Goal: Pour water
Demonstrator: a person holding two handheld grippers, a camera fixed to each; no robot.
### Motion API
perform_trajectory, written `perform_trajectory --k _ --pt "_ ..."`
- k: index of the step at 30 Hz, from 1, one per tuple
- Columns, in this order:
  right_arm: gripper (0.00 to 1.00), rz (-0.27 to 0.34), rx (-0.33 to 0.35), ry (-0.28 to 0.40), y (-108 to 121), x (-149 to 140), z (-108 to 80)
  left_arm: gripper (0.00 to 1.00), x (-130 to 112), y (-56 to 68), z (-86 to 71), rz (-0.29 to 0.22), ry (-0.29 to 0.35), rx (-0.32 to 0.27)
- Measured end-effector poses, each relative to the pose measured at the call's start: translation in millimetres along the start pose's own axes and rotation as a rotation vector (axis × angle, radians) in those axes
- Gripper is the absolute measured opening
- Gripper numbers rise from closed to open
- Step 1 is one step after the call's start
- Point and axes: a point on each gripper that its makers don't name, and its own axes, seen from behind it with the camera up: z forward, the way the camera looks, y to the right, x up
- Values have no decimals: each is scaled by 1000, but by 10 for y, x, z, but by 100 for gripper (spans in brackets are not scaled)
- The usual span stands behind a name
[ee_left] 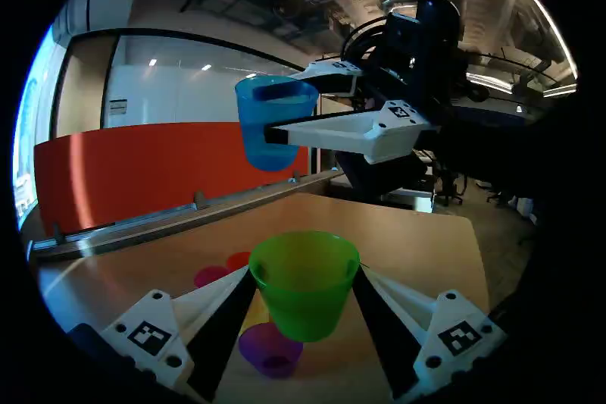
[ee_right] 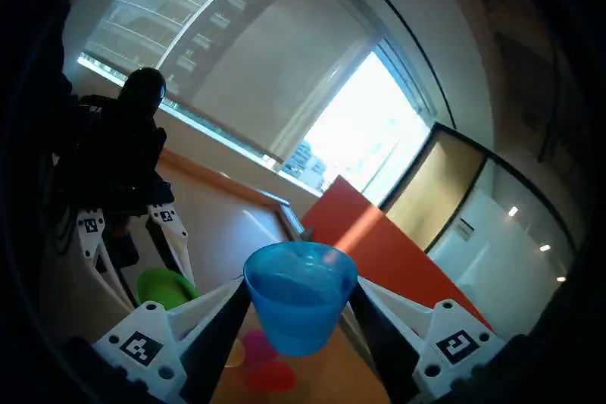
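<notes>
A green cup (ee_left: pixel 304 286) is held between the fingers of the left gripper (ee_left: pixel 303 277), which are drawn in narrowly and pressed on its two sides. It is carried upright above a wooden table (ee_left: pixel 424 245), and its inside is hidden in the left gripper view.

Higher up and farther off, a blue cup (ee_left: pixel 274 127) is clamped by the right gripper (ee_left: pixel 277 110), one finger on each side. It is seen roughly upright, well above the green cup and apart from it. Whether water lies in it cannot be made out, since the tinted wall gives only a darker band low down. The body of the right gripper is lost in shadow, and the hand behind it cannot be told.

On the table below, a purple cup (ee_left: pixel 270 349) is partly covered by the green cup. A pink piece (ee_left: pixel 210 275) and a red piece (ee_left: pixel 238 258) are cut off by the left gripper's finger, and a yellow patch (ee_left: pixel 256 314) is mostly hidden. What these three are cannot be told.

In the right gripper view the left gripper is seen dark at the left, and the green cup in it is cut off below.
</notes>
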Motion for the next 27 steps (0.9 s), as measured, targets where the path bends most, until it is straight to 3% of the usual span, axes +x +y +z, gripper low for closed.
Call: perform_trajectory --k 27 --pt "90 -152 4 -5 16 32 55 86 12 -21 6 3 14 -1"
